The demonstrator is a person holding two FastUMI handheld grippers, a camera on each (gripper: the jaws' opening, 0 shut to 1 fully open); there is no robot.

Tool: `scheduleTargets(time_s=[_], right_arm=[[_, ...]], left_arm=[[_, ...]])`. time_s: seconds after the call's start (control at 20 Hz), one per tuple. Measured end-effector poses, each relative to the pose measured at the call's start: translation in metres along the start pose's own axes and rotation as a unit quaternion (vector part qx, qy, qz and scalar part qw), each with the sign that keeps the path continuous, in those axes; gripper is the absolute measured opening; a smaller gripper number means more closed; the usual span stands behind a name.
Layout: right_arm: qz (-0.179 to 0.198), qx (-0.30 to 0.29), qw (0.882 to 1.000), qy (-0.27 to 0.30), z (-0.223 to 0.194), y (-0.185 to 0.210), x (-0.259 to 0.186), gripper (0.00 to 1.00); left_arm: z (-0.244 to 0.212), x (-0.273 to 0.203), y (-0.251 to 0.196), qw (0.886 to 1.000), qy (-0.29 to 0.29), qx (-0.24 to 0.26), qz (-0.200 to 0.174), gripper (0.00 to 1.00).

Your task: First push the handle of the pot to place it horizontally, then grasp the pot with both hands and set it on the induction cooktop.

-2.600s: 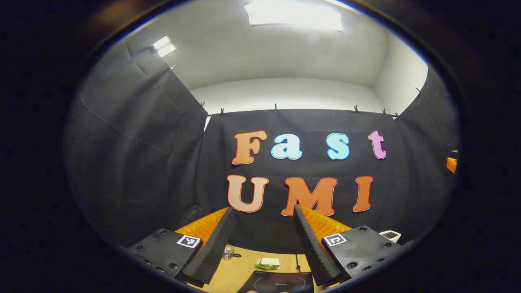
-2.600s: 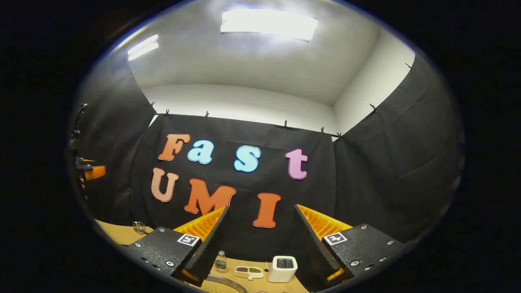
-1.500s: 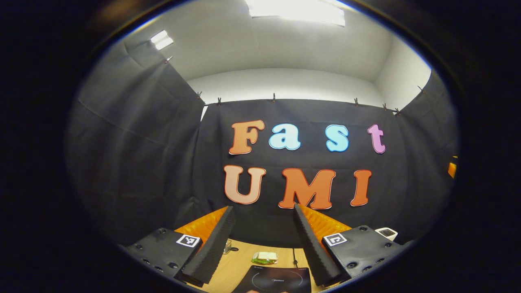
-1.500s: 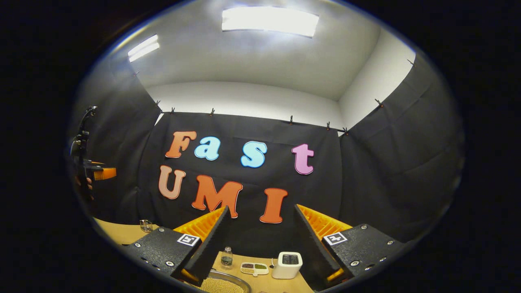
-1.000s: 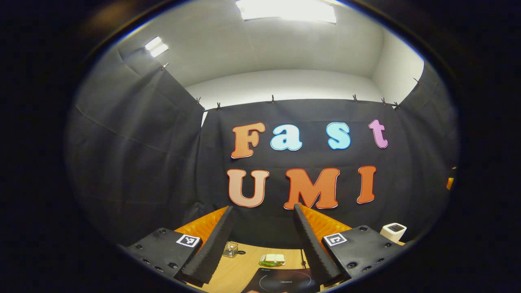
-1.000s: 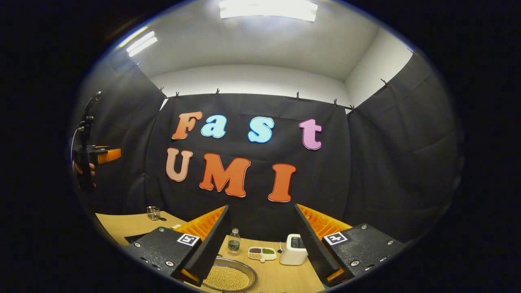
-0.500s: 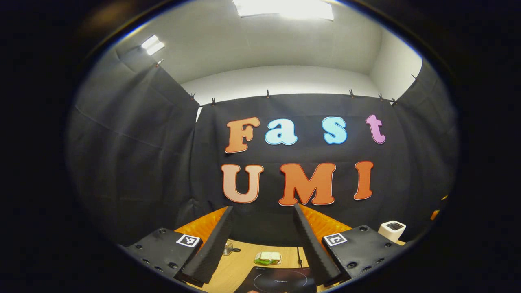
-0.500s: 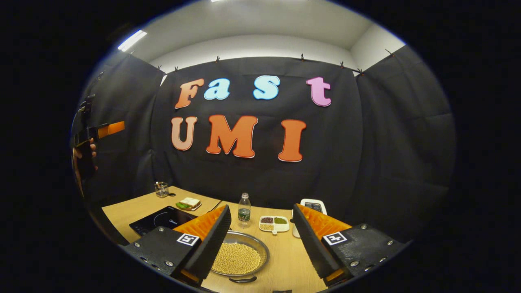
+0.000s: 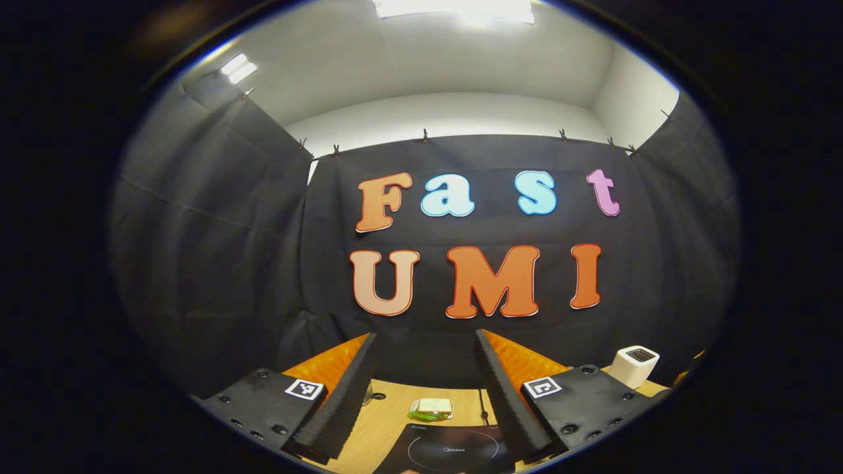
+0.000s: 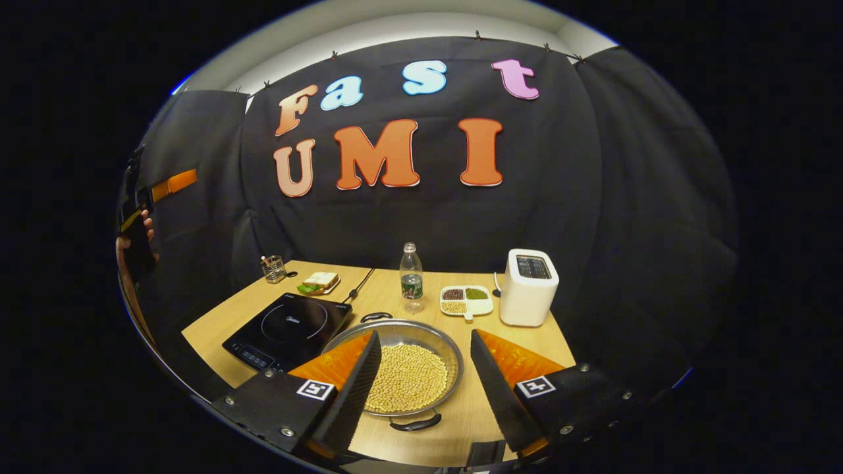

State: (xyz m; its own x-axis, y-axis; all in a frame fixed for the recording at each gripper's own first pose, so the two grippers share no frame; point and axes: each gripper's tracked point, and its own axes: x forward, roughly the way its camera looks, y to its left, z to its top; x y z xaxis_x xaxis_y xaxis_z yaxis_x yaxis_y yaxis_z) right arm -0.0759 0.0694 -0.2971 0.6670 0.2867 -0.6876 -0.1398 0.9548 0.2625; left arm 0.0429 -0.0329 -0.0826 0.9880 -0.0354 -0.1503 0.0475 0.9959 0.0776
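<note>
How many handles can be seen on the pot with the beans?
2. One handle is on the near rim of the pot, toward the camera; the other handle is on the far rim, close to the induction cooktop corner.

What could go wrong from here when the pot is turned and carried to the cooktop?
1. The pot is open and full of beans; a tilt in the two-handed lift may spill them.
2. The bottle stands just behind the pot; turning the pot by its handle might topple it.
</note>
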Motion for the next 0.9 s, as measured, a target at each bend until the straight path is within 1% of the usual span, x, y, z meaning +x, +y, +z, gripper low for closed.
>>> scheduleTargets(time_s=[0.1,0.15,0.2,0.3,0.35,0.4,0.5,0.55,0.6,0.7,0.8,0.85,0.9], right_arm=[[0.012,0.017,0.999,0.028,-0.017,0.001,0.007,0.80],[0.019,0.025,0.999,0.043,-0.026,0.003,0.008,0.74],[0.028,0.038,0.997,0.055,-0.032,0.006,0.010,0.71],[0.047,0.071,0.993,0.085,-0.046,0.013,0.012,0.60],[0.054,0.082,0.990,0.101,-0.055,0.015,0.013,0.51],[0.059,0.088,0.988,0.111,-0.061,0.017,0.015,0.47],[0.058,0.085,0.987,0.123,-0.070,0.018,0.019,0.40],[0.060,0.082,0.986,0.132,-0.077,0.019,0.019,0.29],[0.066,0.082,0.984,0.141,-0.083,0.021,0.019,0.30],[0.071,0.089,0.982,0.153,-0.089,0.022,0.020,0.17],[0.066,0.093,0.979,0.168,-0.102,0.019,0.024,0.12],[0.065,0.097,0.977,0.179,-0.108,0.021,0.026,0.07],[0.068,0.100,0.974,0.193,-0.116,0.023,0.027,0.04]], left_arm=[[-0.003,0.001,0.000,1.000,0.006,0.004,0.004,0.96],[-0.004,0.003,-0.001,1.000,0.007,0.006,0.005,0.96],[-0.005,0.002,-0.003,1.000,0.008,0.009,0.004,0.96],[-0.009,0.002,-0.006,1.000,0.012,0.016,0.000,0.96],[-0.010,0.002,-0.007,1.000,0.013,0.017,-0.001,0.96],[-0.012,0.001,-0.008,1.000,0.015,0.018,-0.001,0.96],[-0.016,0.004,-0.005,1.000,0.020,0.020,0.000,0.96],[-0.018,0.004,-0.004,1.000,0.022,0.021,0.000,0.96],[-0.019,0.004,-0.003,0.999,0.024,0.023,0.002,0.96],[-0.021,0.003,-0.001,0.999,0.026,0.024,0.002,0.96],[-0.022,0.003,-0.001,0.999,0.028,0.026,0.002,0.96],[-0.020,0.003,0.000,0.999,0.026,0.027,0.003,0.96],[-0.019,0.002,0.001,0.999,0.025,0.028,0.003,0.96]])
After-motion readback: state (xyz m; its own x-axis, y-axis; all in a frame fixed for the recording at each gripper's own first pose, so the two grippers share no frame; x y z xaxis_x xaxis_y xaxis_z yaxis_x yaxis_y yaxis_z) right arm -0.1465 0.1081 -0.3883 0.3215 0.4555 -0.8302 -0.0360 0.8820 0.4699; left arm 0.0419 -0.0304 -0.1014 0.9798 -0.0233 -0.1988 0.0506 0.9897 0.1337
